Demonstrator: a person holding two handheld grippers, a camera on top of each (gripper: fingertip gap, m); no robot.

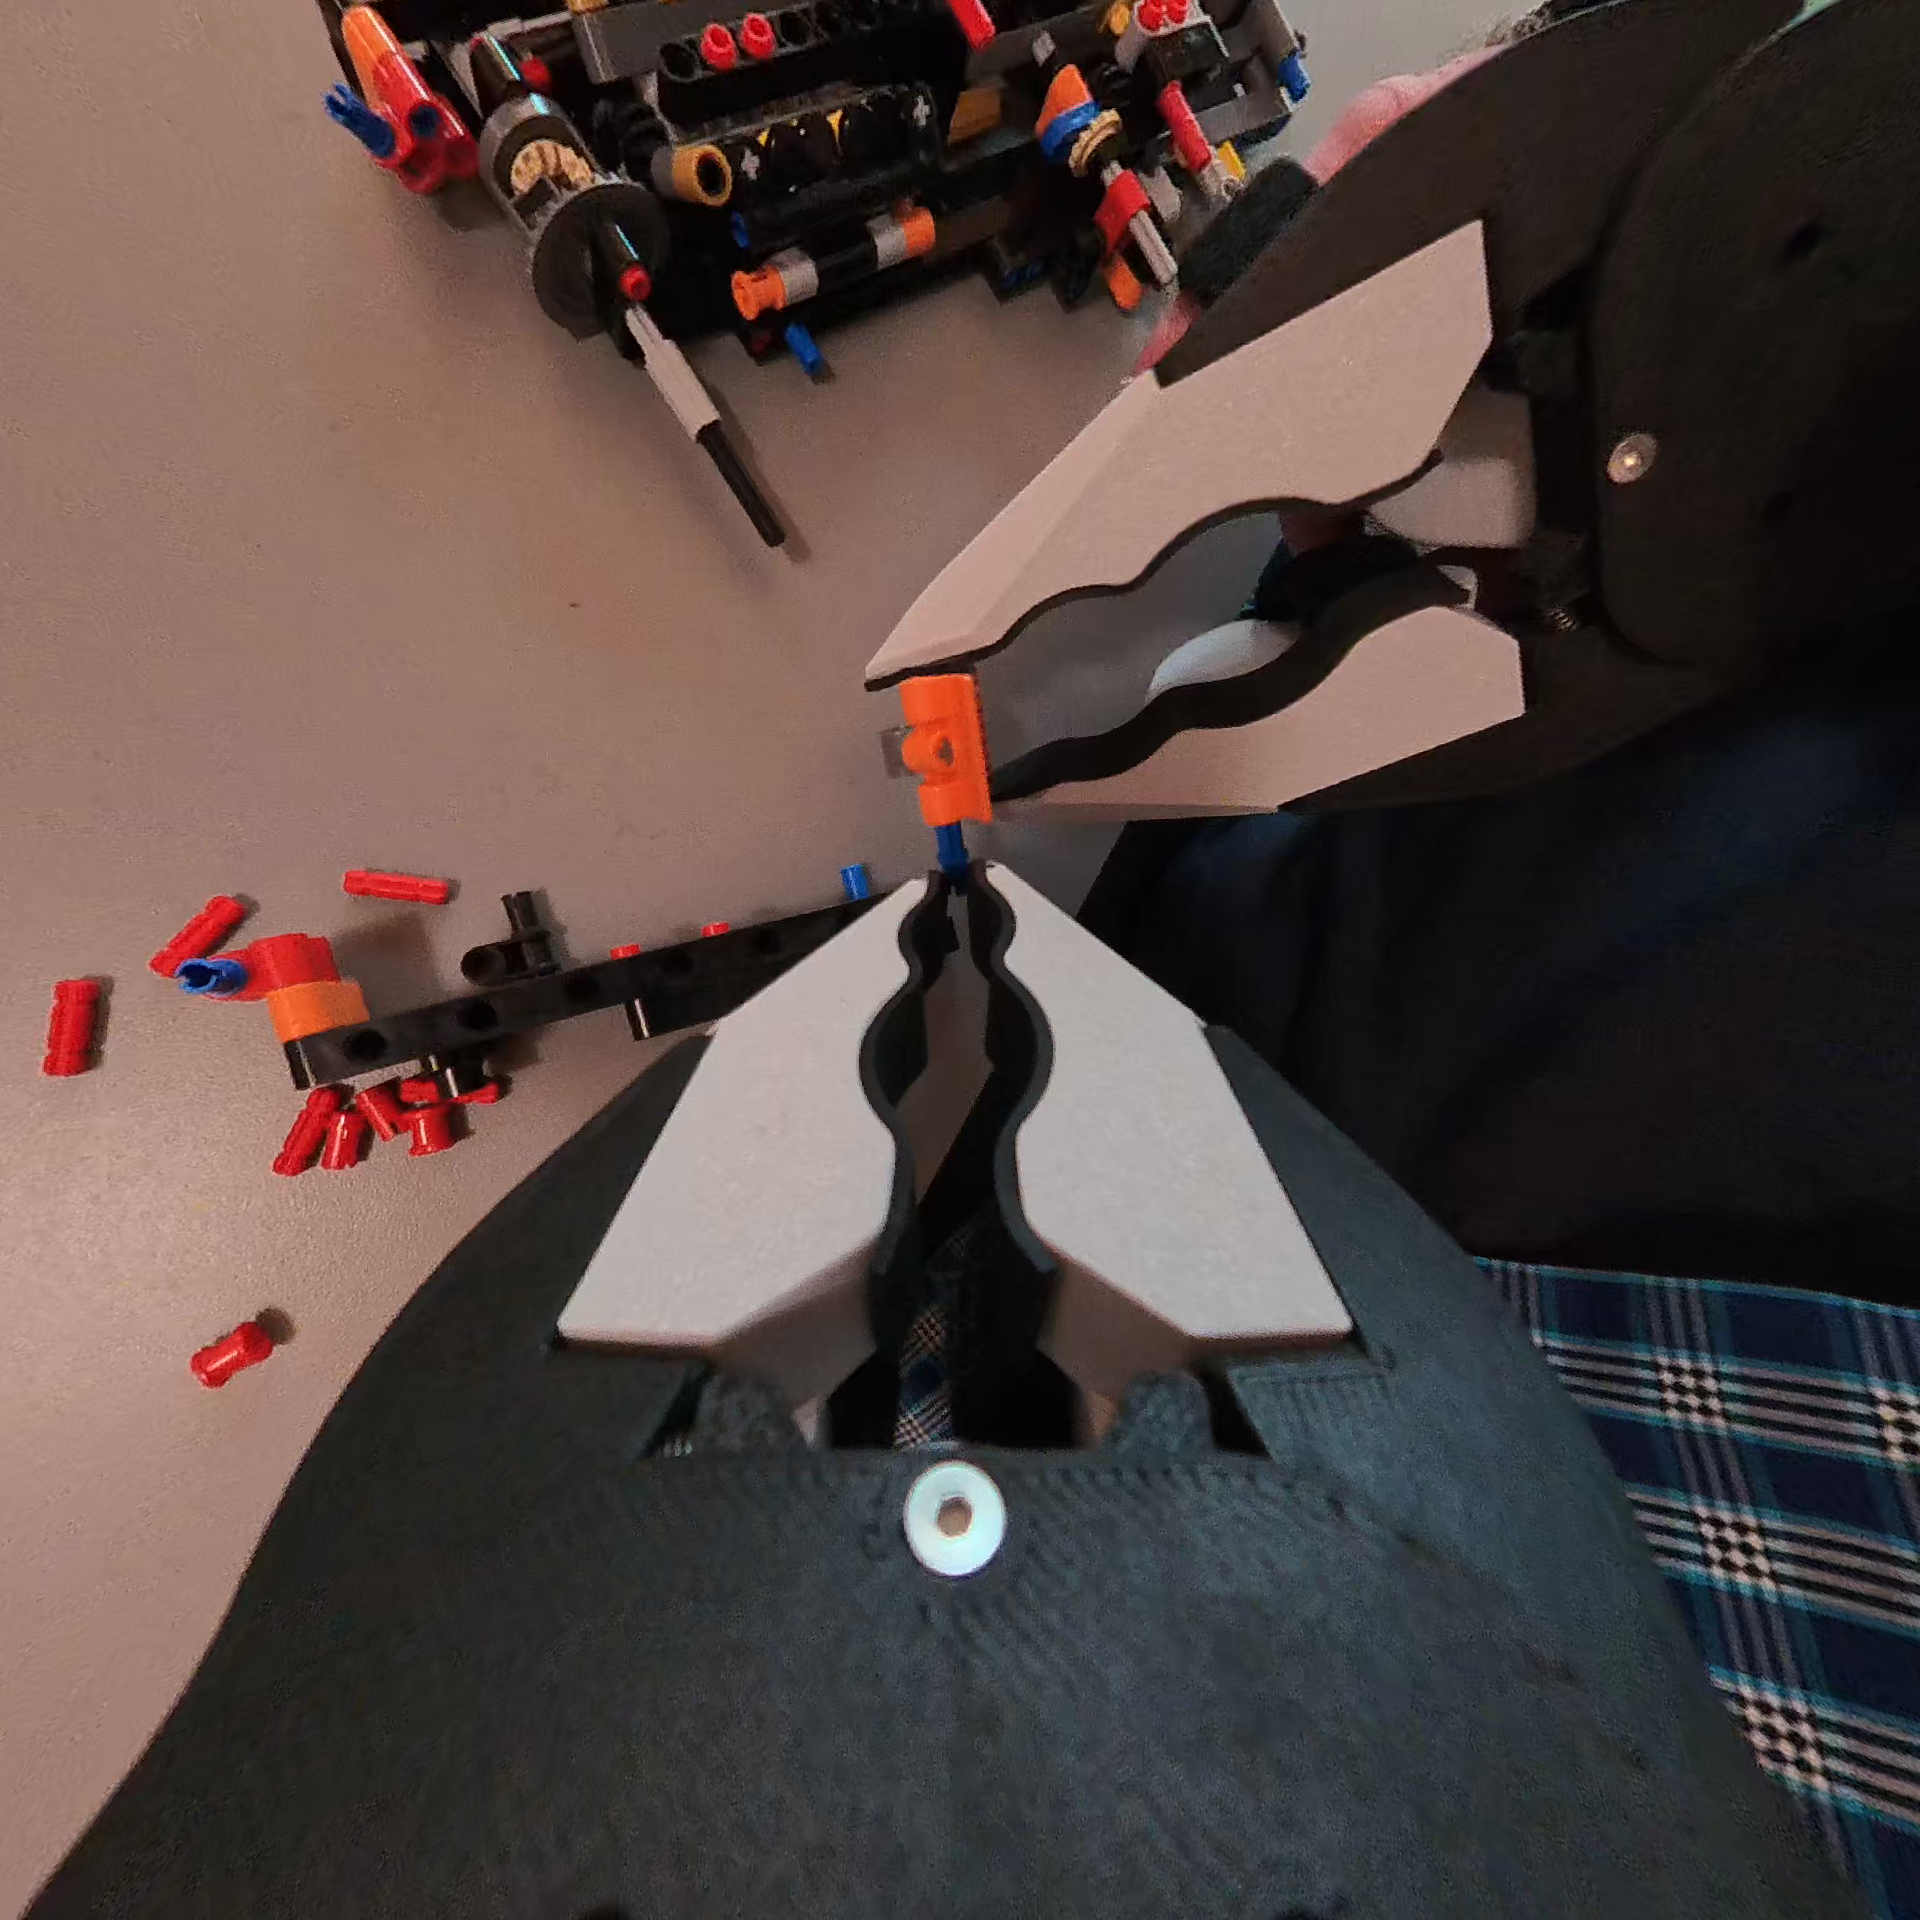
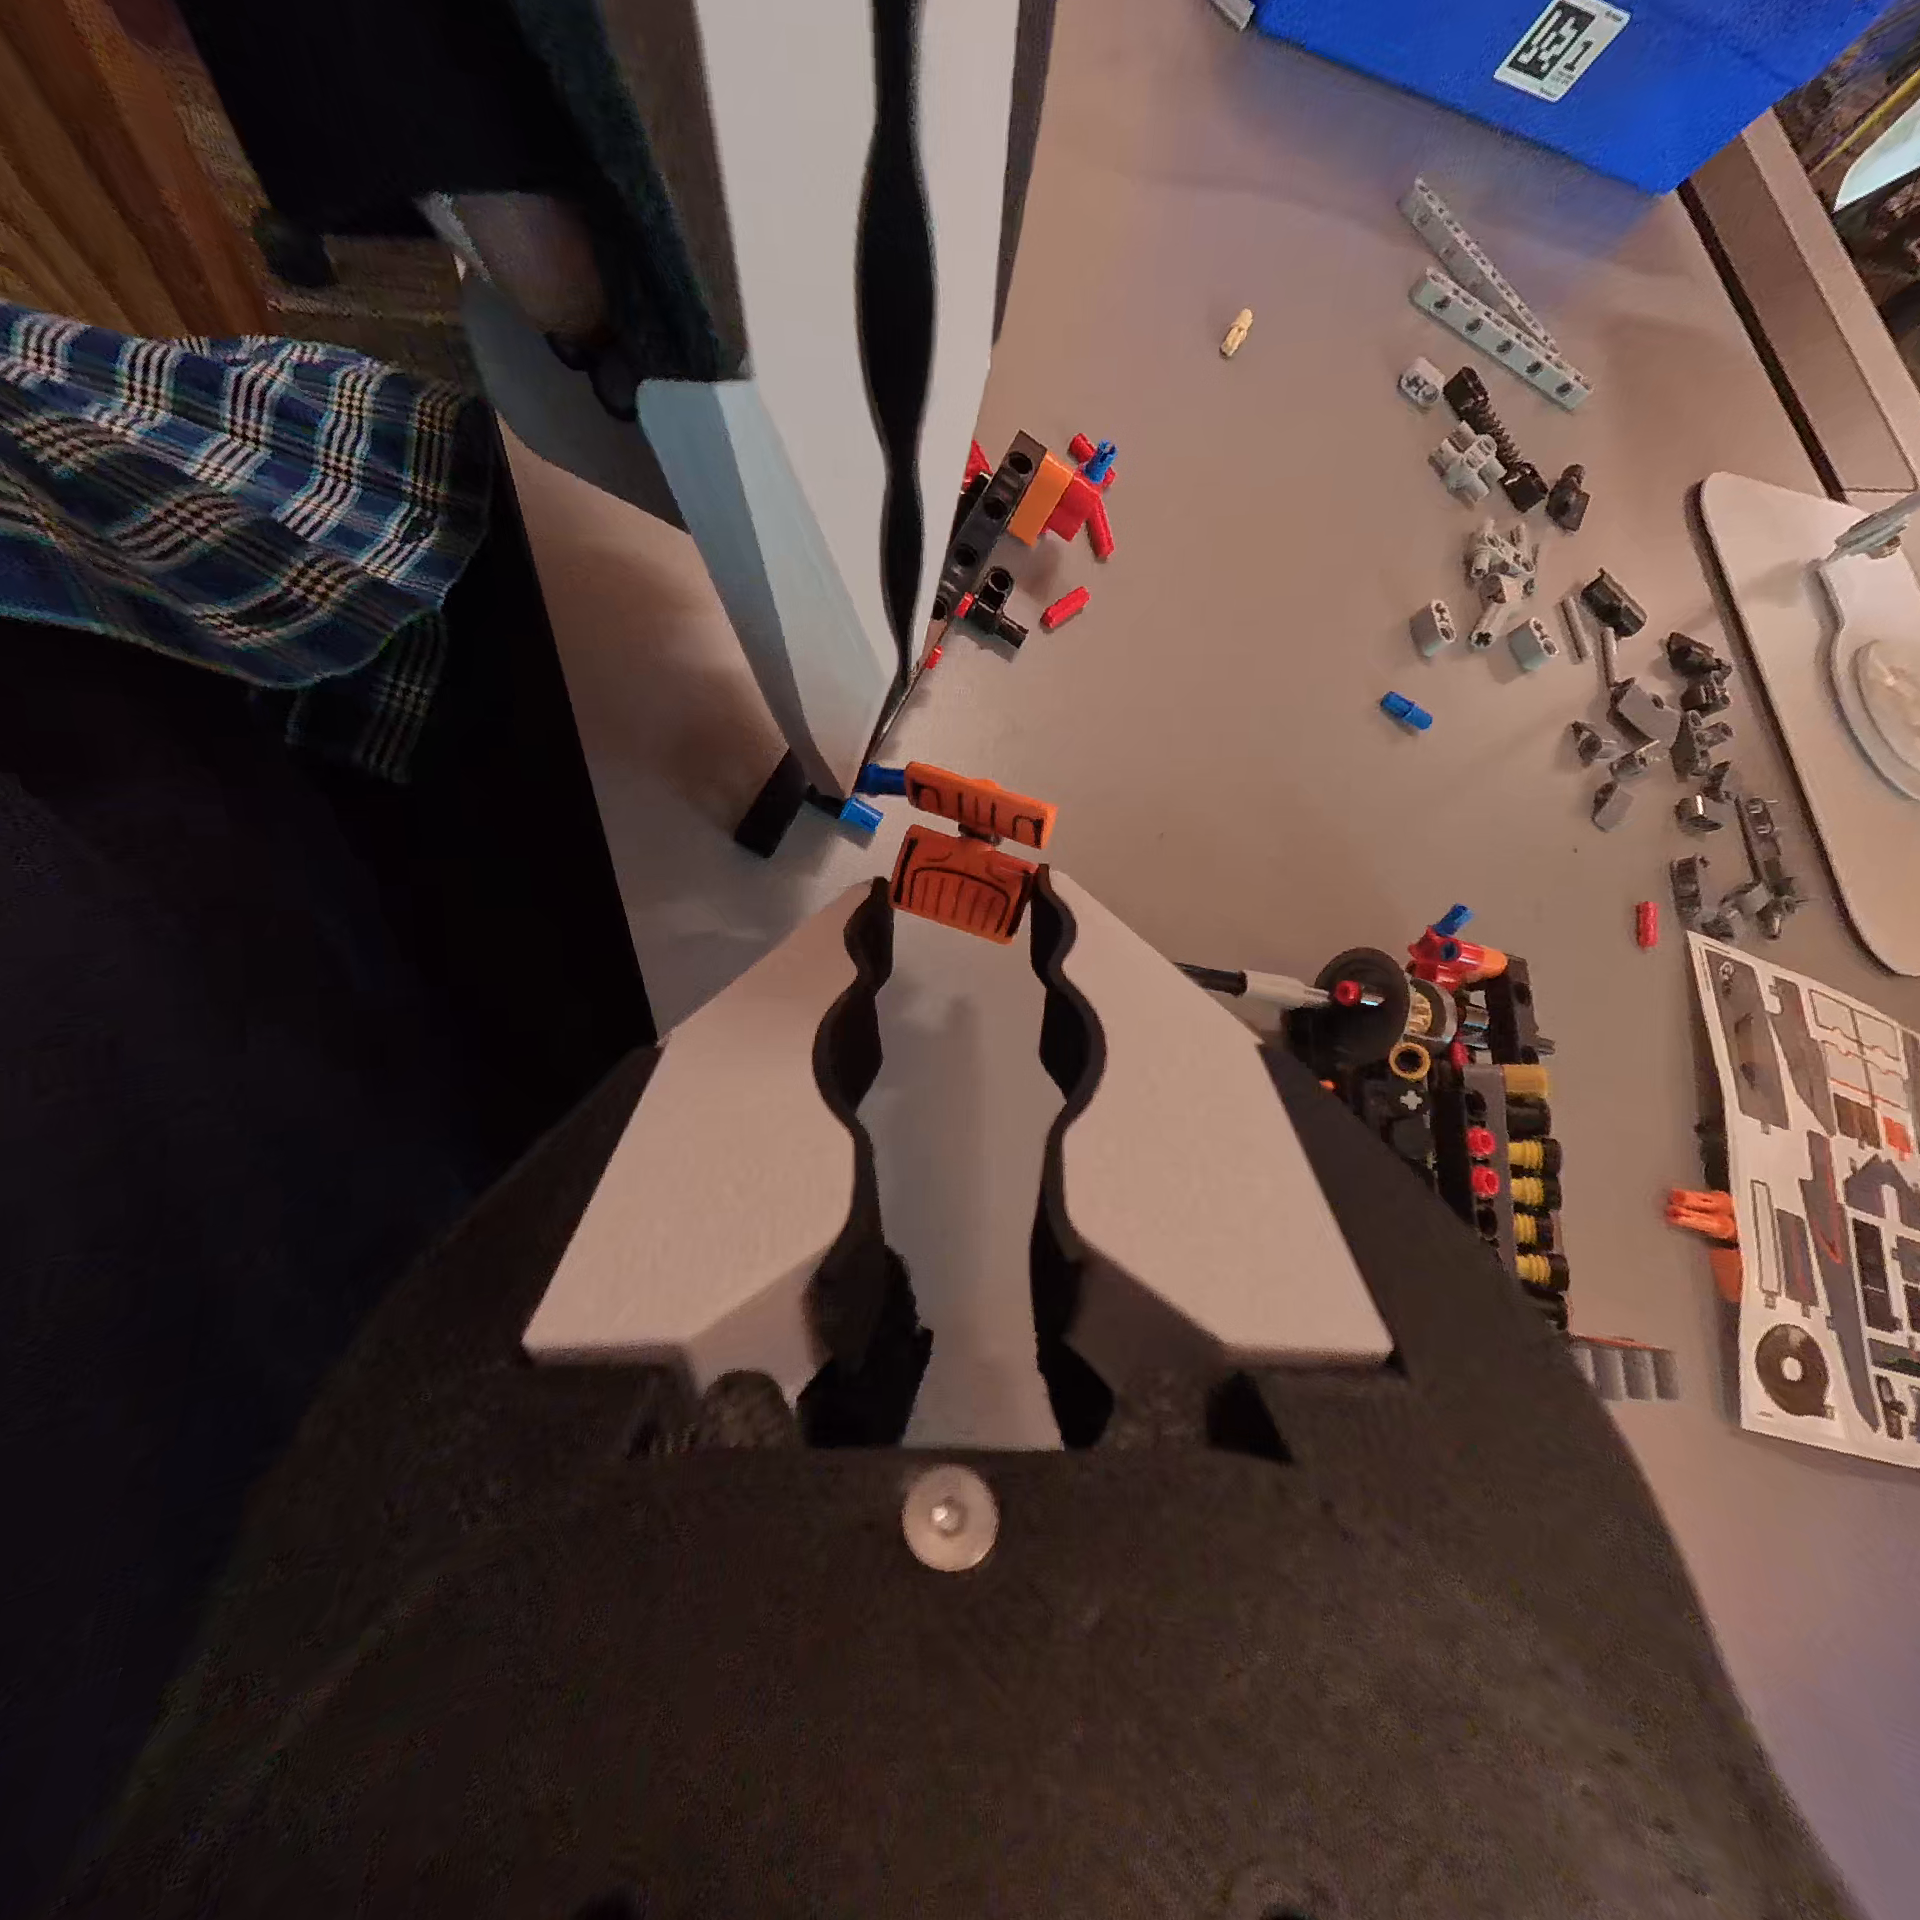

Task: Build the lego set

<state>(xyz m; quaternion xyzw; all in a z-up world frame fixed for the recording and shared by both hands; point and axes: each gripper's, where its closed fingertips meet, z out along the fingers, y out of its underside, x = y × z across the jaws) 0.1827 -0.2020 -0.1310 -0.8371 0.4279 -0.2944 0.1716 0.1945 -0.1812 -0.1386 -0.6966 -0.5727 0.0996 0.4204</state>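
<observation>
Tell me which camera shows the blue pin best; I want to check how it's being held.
The left wrist view: the blue pin stands centred, pinched in the left gripper and meeting the orange piece held by the right gripper. In the right wrist view, the pin shows only partly.

We see a smooth, matt counter carrying glossy plastic pins. The fingers look matt grey with black rubbery edges, on a rough, grainy black body with a shiny metal screw. Woven checked cloth fills the lower right; a printed paper sheet lies flat.
</observation>
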